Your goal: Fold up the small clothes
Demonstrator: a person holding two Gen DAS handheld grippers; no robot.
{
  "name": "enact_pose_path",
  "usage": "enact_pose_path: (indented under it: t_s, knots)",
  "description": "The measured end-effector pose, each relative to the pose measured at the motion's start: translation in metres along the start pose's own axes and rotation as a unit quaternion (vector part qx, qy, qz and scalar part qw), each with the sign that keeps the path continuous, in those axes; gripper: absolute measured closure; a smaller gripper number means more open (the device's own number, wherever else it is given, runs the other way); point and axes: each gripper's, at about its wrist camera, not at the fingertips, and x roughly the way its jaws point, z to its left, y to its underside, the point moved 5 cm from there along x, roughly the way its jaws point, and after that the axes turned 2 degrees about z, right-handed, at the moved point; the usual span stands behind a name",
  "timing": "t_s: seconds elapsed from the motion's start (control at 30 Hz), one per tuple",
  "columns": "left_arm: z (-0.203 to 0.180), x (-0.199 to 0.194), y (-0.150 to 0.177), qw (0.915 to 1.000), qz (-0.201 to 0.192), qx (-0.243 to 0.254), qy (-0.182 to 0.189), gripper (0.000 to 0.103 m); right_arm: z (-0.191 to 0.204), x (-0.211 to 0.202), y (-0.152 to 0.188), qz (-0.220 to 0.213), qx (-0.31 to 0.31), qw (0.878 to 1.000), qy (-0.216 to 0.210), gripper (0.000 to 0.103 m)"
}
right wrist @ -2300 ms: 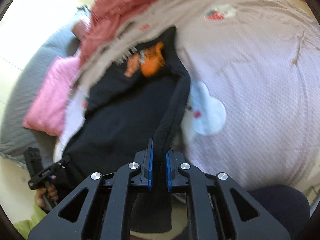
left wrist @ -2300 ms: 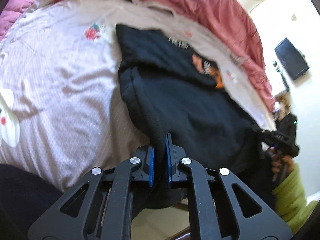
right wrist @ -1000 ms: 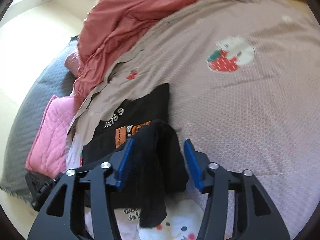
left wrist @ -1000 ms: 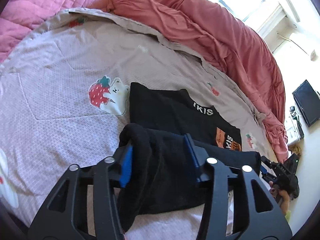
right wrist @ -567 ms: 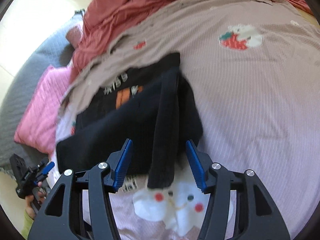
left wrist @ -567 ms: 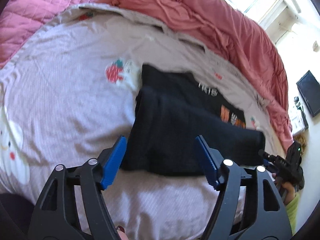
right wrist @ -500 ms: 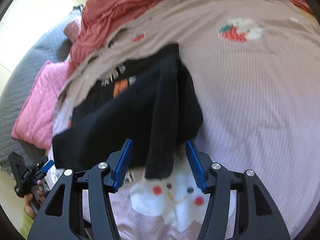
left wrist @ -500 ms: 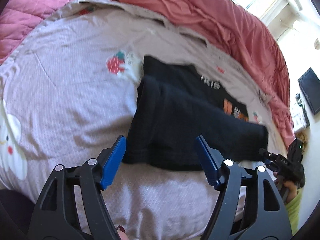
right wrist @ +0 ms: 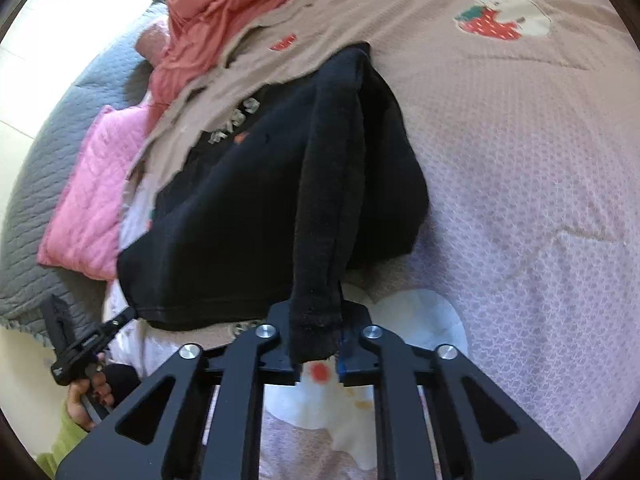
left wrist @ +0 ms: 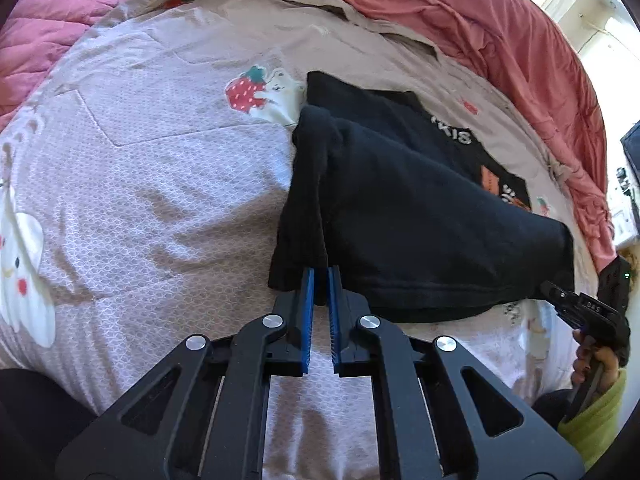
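On the bed [left wrist: 160, 184], both hand-held grippers [left wrist: 320, 276] [right wrist: 316, 344] have just closed on the black shirt [left wrist: 420, 216] — best lift both evenly.

Bright daylight, fisheye-warped edges

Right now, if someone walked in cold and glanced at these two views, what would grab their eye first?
The black garment, lying half folded in the middle of the pale printed bedsheet, stands out at once. Both grippers have just closed on its near edge: the left gripper at one corner, the right gripper on the bunched sleeve at the other. Behind it, a rumpled coral duvet runs along the far side of the bed.
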Motion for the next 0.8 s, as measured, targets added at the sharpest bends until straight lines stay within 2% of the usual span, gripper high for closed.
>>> enact_pose_path:
  t_s: [0.27, 0.43, 0.5, 0.63, 0.73, 0.8]
  knots:
    - [-0.017, -0.028, -0.027, 0.9968, -0.043, -0.010, 0.066, 0.102, 0.007, -0.026, -0.029, -0.078, 0.010, 0.994, -0.079, 0.096]
    - [-0.015, -0.032, -0.066, 0.9933, -0.079, -0.029, 0.079, 0.102, 0.017, -0.029, -0.055, -0.118, -0.009, 0.988, -0.095, 0.096]
    - [-0.012, -0.029, -0.081, 0.9927, -0.086, -0.035, 0.076, 0.103, 0.016, -0.026, -0.065, -0.130, -0.012, 0.987, -0.092, 0.096]
    - [-0.006, -0.020, -0.101, 0.9928, -0.091, -0.044, 0.064, 0.103, 0.005, -0.014, -0.088, -0.140, -0.016, 0.988, -0.060, 0.096]
    - [-0.007, -0.022, -0.098, 0.9922, -0.088, -0.041, 0.078, 0.103, -0.007, 0.002, -0.095, -0.124, -0.005, 0.991, -0.042, 0.096]
    - [-0.009, -0.024, -0.088, 0.9937, -0.083, -0.027, 0.070, 0.103, -0.010, 0.013, -0.095, -0.111, -0.007, 0.993, -0.026, 0.095]
